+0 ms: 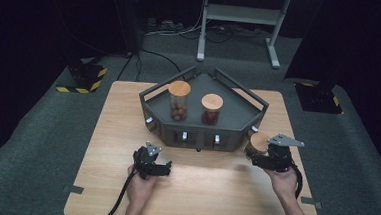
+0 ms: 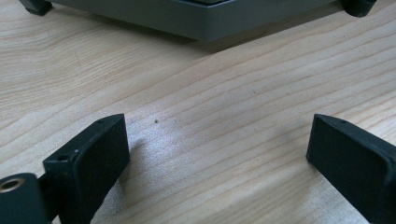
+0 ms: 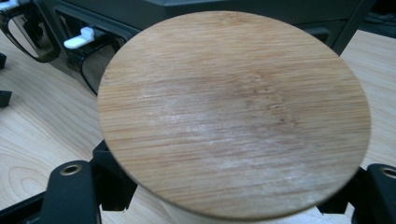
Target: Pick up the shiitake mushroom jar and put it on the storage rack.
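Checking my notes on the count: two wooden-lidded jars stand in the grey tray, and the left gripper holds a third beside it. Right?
Wrong hand. The right gripper holds the third jar, as the high view shows; the left gripper is open over the table. Two jars do stand in the grey tray.

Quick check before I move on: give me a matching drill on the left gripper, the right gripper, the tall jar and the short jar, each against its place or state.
1. left gripper
2. right gripper
3. tall jar
4. short jar

A. in the grey tray, red contents
B. open above bare table
C. in the grey tray, brown contents
D. shut on a wooden-lidded jar

Pairs: 1-B, 2-D, 3-C, 4-A
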`<state>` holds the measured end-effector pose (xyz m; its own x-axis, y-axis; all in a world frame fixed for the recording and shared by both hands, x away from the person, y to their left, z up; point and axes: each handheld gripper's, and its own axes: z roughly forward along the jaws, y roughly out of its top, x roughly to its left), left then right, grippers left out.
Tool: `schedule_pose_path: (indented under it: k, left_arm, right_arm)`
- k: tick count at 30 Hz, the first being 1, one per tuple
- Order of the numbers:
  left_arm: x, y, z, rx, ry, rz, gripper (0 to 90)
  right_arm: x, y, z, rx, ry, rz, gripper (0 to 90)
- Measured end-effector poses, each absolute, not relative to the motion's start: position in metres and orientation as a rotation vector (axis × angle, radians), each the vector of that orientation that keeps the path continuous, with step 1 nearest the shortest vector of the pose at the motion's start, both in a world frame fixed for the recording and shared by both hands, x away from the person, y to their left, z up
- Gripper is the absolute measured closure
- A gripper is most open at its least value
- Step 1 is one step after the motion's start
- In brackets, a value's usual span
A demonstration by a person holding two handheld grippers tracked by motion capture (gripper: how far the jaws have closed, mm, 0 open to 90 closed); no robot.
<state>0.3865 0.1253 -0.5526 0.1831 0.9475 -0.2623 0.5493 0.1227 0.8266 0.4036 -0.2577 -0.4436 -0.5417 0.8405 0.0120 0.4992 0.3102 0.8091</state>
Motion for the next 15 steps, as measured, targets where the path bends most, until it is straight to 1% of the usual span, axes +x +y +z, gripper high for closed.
schedule_pose_path:
  k: [15]
  left_arm:
    - [0.386, 0.125, -0.553, 1.544, 1.483, 0.548, 5.9]
  right_arm:
    - [0.406, -0.259, -0.432, 1.183, 2.171, 1.120, 25.1]
